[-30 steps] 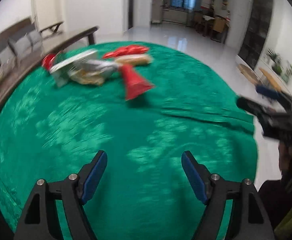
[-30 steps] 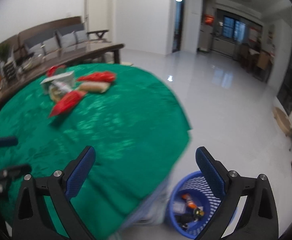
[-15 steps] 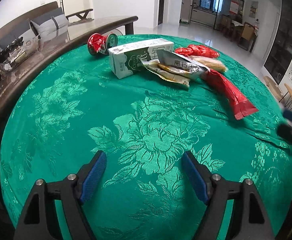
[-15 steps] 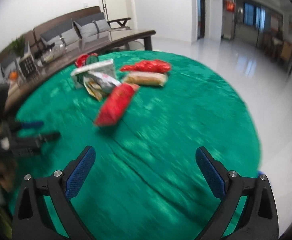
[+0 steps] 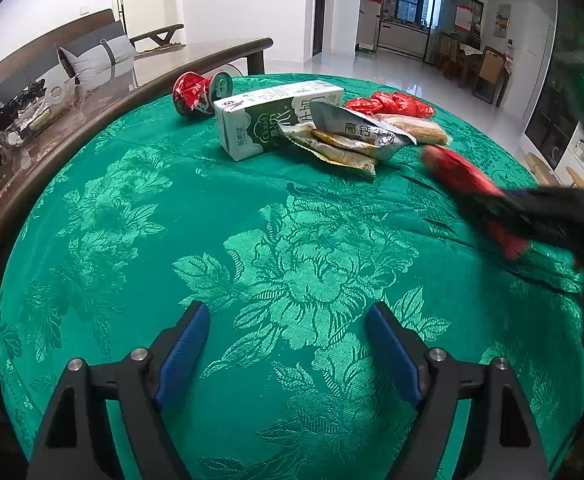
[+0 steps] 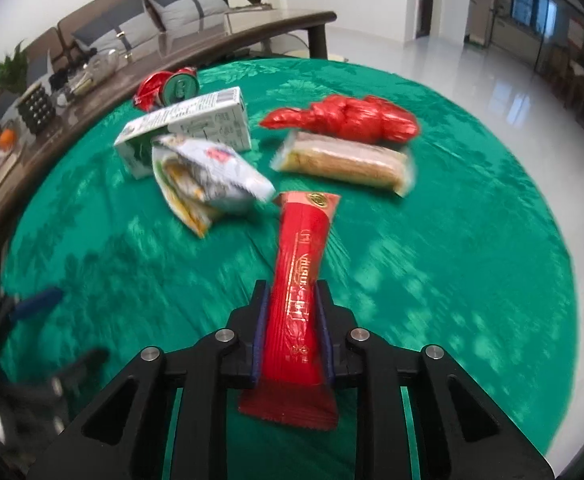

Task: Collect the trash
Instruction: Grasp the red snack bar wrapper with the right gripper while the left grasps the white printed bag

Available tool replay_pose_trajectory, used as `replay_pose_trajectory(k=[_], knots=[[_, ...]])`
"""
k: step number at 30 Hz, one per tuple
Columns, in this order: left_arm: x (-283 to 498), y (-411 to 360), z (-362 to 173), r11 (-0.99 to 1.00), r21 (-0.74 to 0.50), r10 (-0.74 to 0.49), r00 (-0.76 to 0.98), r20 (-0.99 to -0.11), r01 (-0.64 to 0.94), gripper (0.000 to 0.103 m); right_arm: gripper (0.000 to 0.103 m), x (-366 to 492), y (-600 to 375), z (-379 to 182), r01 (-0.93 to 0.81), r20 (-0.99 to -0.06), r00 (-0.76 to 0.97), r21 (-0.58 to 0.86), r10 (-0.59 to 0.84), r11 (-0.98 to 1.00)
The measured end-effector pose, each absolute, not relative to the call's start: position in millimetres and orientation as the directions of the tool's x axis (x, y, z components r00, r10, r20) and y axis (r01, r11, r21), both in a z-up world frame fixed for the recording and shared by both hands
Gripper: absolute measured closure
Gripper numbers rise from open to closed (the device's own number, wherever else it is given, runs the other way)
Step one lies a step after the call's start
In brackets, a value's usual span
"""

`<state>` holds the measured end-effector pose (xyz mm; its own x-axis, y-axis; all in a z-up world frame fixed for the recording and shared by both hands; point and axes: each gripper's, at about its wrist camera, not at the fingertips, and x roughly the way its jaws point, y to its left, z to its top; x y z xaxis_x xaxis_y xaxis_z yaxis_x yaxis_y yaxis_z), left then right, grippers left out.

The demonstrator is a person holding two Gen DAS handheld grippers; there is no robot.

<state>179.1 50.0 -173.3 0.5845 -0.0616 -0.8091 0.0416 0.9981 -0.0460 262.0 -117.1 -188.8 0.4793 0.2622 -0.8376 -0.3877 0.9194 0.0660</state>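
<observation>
Right wrist view: right gripper (image 6: 292, 332) closing its fingers on a long red wrapper (image 6: 298, 288), pinched near its tail end, front jutting ahead; likely light, crinkly, slippery, so grip mid-body; left gripper (image 5: 287, 354) spread, empty.

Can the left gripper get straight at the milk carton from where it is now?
Probably yes. The left gripper is opening with nothing between its jaws, and only bare green tablecloth lies between it and the milk carton; the wrappers sit on the carton's far side.
</observation>
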Motion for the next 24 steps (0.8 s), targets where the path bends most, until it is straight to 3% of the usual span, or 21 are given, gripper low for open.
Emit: replay_pose_trajectory(k=[3,7,12,17,19,24], knots=[[181.9,49.9,-172.1,0.998,-0.056,-0.053,0.573,-0.818,0.013,0.019,0.082,228.1,-139.4,-184.6,-0.397,-0.819,0.522,0.013,0.238,0.918],[206.6,38.5,-143.7,0.979,-0.201,-0.173,0.574,-0.801,0.015,0.019,0.082,202.4,-166.7,-191.3,-0.370,-0.799,0.541,0.053,0.262,0.927],[280.4,-7.3,-105.6,0.990,-0.140,-0.104,0.611,-0.785,-0.010,0.019,0.082,202.2,-171.7,-187.2,-0.395,-0.784,0.552,0.055,0.284,0.917],[340.6,-35.3,-134.5,0.994,-0.017,0.045,0.561,-0.826,-0.106,0.019,0.081,197.3,-176.3,-189.0,-0.402,-0.778,0.549,0.075,0.306,0.913],[342.6,-34.3,-151.1,0.991,0.038,0.101,0.531,-0.841,-0.128,0.019,0.081,194.4,-176.9,-188.3,-0.411,-0.776,0.550,0.069,0.307,0.909],[290.5,5.0,-156.6,0.995,0.017,0.068,0.555,-0.829,-0.096,0.019,0.081,191.8,-184.9,-187.8,-0.411,-0.779,0.542,0.082,0.315,0.908]])
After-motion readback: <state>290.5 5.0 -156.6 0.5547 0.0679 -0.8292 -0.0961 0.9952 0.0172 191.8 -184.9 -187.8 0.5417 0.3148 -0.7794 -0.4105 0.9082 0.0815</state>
